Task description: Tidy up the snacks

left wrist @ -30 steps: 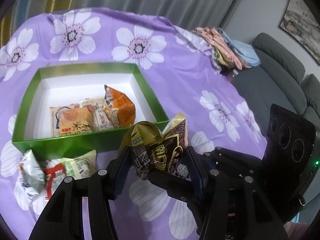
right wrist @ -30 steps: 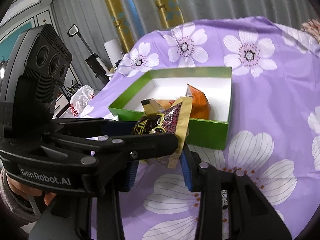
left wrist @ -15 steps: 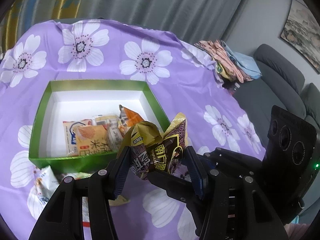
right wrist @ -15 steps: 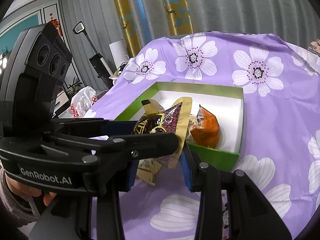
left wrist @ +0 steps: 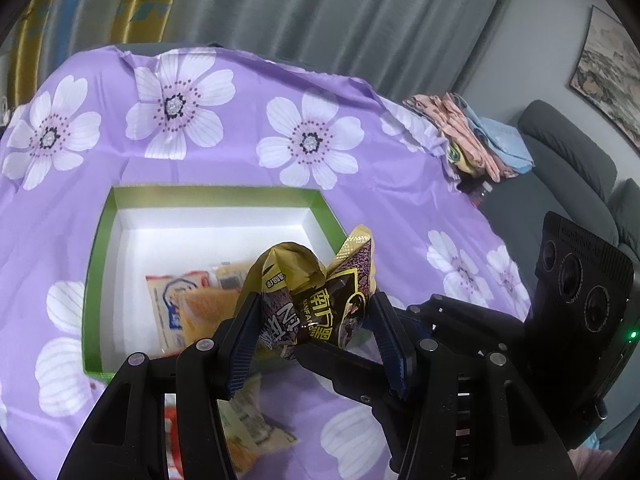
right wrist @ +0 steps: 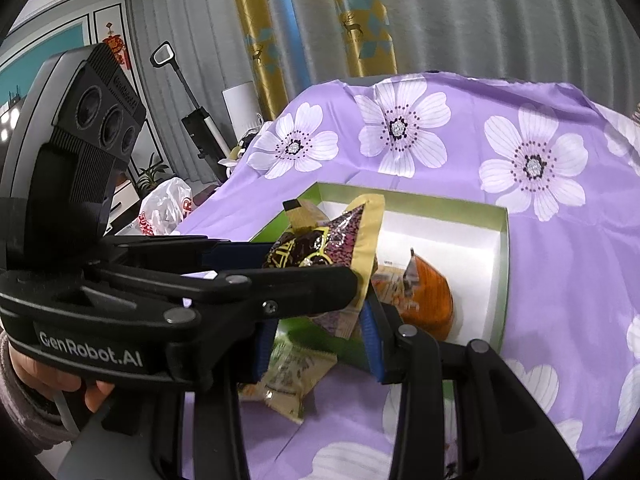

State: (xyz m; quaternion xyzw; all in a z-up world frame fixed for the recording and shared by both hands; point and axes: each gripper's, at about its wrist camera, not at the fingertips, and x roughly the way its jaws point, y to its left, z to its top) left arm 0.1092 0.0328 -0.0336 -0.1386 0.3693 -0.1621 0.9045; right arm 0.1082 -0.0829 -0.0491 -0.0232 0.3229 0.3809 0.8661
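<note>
The left gripper [left wrist: 316, 328] is clamping the gold-and-purple packet [left wrist: 316, 296] on its left side, holding it in the air just above the near wall of the green box [left wrist: 96, 264]. The right gripper [right wrist: 316, 320] is pinching the same packet from the right. To do this well, both hands should be travelling together over the white floor, clearing the wall, lowering beside the orange pack [right wrist: 428, 300], then opening in turn so nothing snags.
</note>
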